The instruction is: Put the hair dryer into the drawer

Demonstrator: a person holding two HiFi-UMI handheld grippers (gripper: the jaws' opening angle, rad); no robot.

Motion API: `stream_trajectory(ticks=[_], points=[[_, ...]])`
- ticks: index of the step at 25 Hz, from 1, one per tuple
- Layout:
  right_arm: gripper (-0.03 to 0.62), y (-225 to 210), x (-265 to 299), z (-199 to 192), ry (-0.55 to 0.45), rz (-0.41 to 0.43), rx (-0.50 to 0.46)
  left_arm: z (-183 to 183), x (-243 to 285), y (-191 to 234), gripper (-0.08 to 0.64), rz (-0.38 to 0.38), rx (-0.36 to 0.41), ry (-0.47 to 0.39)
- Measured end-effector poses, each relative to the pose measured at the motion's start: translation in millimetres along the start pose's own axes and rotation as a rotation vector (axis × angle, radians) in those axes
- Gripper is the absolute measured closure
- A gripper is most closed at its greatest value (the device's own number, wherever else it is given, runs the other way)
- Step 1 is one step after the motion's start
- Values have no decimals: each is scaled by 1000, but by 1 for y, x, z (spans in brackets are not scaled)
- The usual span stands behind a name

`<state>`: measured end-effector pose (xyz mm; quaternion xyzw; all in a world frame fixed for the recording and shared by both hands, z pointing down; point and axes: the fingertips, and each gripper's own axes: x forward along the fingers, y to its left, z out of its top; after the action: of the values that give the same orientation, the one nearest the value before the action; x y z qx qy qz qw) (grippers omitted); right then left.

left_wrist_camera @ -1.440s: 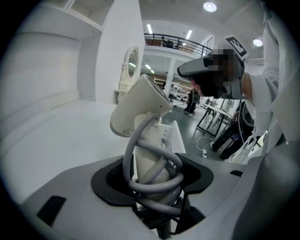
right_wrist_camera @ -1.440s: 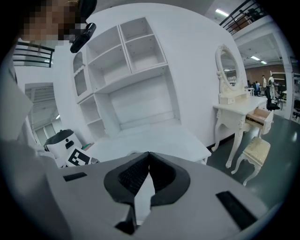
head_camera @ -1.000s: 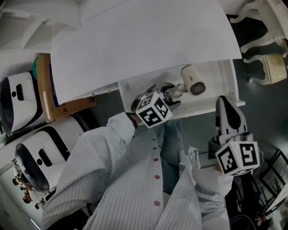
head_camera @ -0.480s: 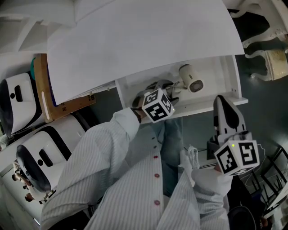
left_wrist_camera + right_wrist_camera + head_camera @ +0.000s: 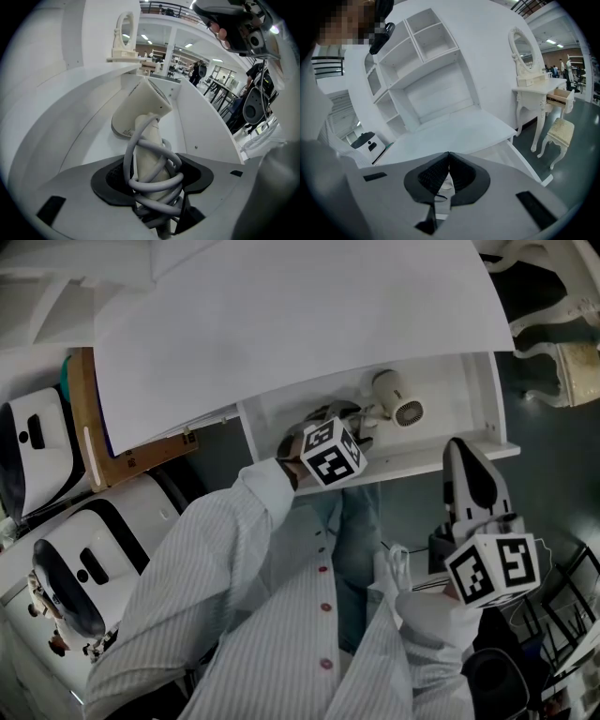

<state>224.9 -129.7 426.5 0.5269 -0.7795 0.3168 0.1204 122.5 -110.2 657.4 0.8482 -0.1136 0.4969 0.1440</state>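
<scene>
A cream hair dryer [image 5: 396, 399] [image 5: 140, 110] with its grey cord wound round the handle lies inside the open white drawer [image 5: 473, 395], its nozzle pointing away from me. My left gripper [image 5: 352, 432] [image 5: 152, 176] reaches into the drawer and is shut on the dryer's cord-wrapped handle. My right gripper [image 5: 473, 474] [image 5: 447, 159] hangs outside the drawer, in front of its right end, shut with nothing between its jaws.
The white desk top [image 5: 281, 324] overhangs the drawer. A wooden board [image 5: 94, 437] leans at the left beside white and black machines [image 5: 75, 577]. A white dressing table [image 5: 543, 91] with a stool [image 5: 560, 136] stands at the right. My striped sleeves fill the lower view.
My left gripper has pushed the hair dryer a little deeper and higher into the drawer. The right gripper has barely moved.
</scene>
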Motion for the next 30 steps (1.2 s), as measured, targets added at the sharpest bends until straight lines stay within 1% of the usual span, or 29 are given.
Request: stream_trajectory(ticks=[7,13,22,30], points=[[581,-1,7,-1,13,7,4,1,7,5,285,-4,-12,-4],[581,-3,12,-4,28,10,6,-4,14,6,284,-18,-5,19],[581,-5,18,-6,39,11,18,-9,17,4,281,-50,-30,32],[581,-6,21,-8,49,14,24,-14,23,-3,278,-58,10,60]])
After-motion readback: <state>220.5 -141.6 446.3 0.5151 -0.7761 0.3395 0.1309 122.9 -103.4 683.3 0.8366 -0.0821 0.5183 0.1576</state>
